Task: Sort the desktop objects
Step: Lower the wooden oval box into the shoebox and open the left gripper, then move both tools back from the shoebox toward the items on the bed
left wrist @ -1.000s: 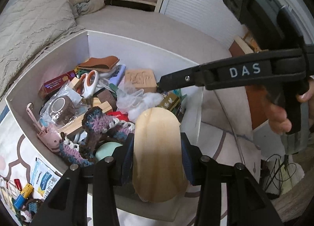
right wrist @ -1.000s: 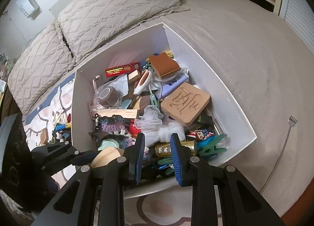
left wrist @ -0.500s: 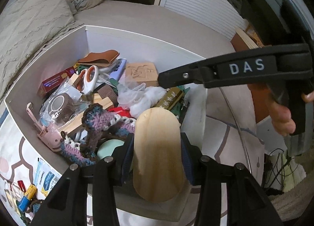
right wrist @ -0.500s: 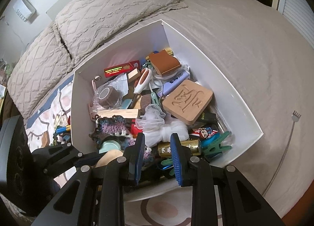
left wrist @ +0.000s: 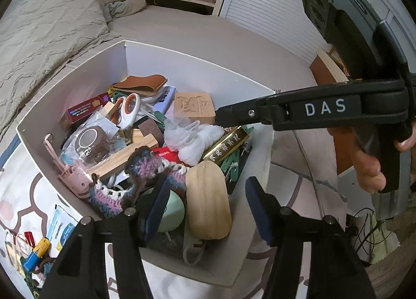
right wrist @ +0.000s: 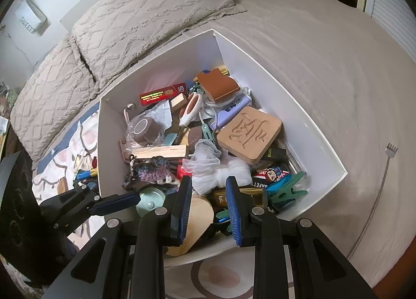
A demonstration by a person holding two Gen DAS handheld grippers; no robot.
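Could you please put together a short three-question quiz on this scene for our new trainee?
1. True or false: the left gripper is clamped on the oval pale wooden board.
2. The square carved wooden block lies: A) in the white cardboard box; B) on the beige bedspread; C) on the patterned mat.
3. Fill in: the white scissors have ___ handle loops.
Key: 1 false, its jaws stand open on either side of the board; 2 A; 3 orange.
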